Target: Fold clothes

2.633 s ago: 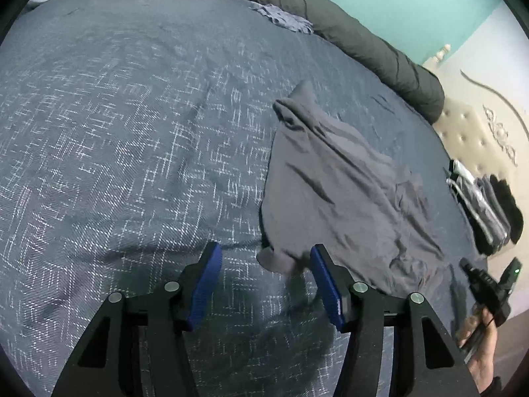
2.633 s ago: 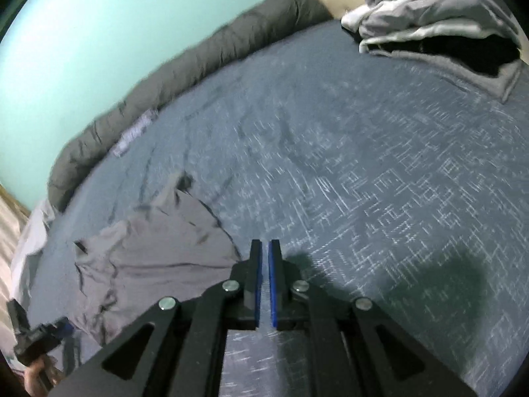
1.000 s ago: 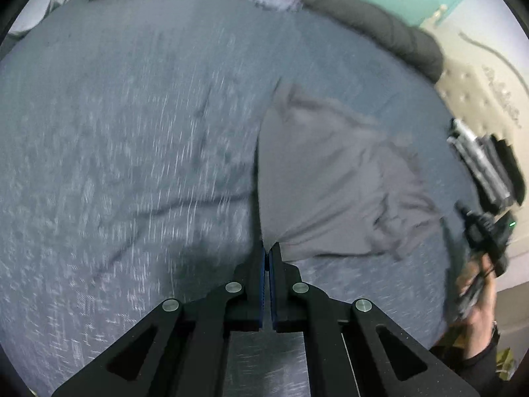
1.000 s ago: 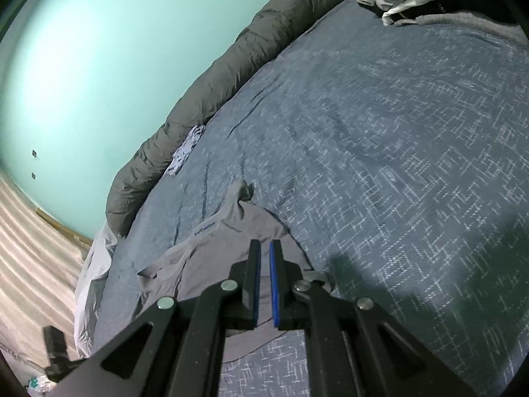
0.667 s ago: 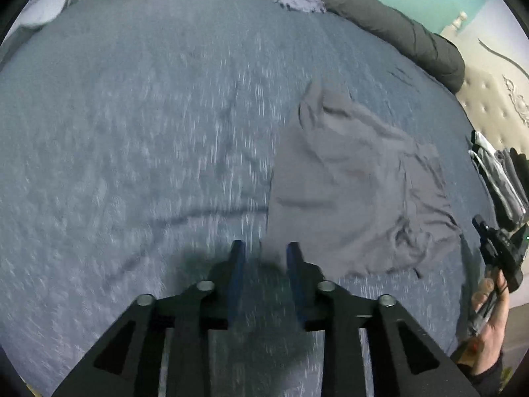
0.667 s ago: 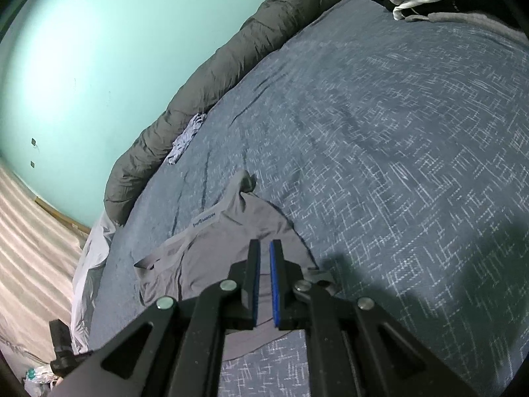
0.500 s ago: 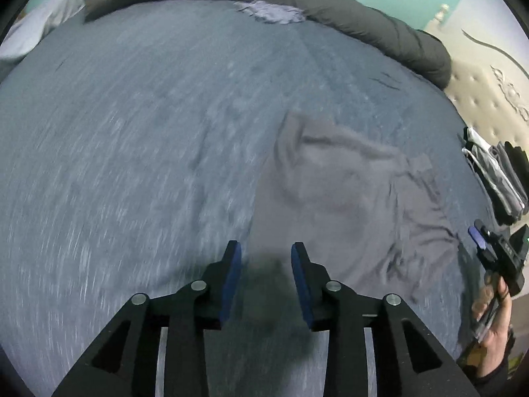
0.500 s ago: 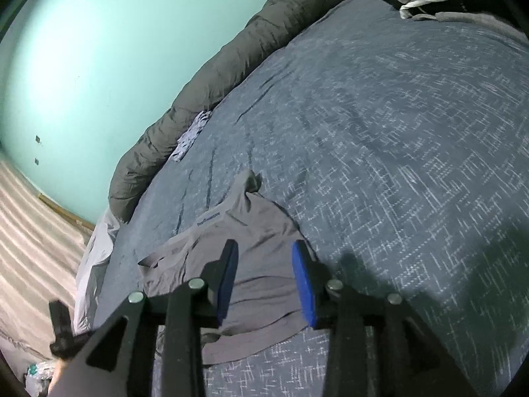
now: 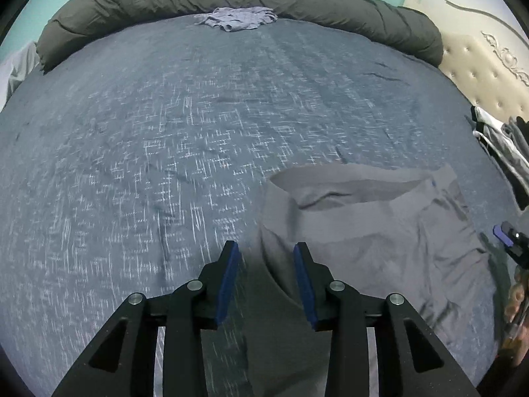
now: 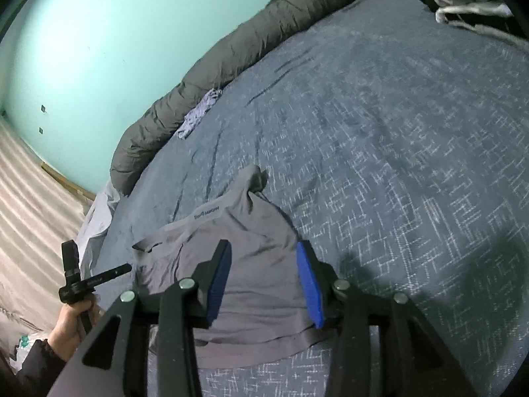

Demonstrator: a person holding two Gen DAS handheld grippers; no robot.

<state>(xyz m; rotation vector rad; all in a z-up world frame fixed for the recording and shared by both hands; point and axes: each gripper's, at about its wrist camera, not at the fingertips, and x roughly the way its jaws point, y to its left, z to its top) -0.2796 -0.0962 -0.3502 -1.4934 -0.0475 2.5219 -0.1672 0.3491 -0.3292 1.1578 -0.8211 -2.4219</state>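
Garment: a grey garment point(image 9: 370, 231) lies spread but creased on the blue patterned bed cover point(image 9: 165, 132), toward the person's near edge of the bed; part of it looks doubled over on itself, though how many layers cannot be told
Left gripper: the left gripper point(image 9: 266, 279) stands wide and empty; the garment's near left edge lies straight ahead between its blue pads; the cloth runs off to its right
Right gripper: the right gripper point(image 10: 264, 281) is also spread and empty, over the cloth's right part; the hem lies just under it
Long axis: roughly across the near edge, from one gripper to the other; each hand is close to its own end
Left view only: a stack of clothes point(image 9: 506, 145) by the headboard corner
Right view only: a printed waistband point(image 10: 208, 213); it suggests shorts or underwear
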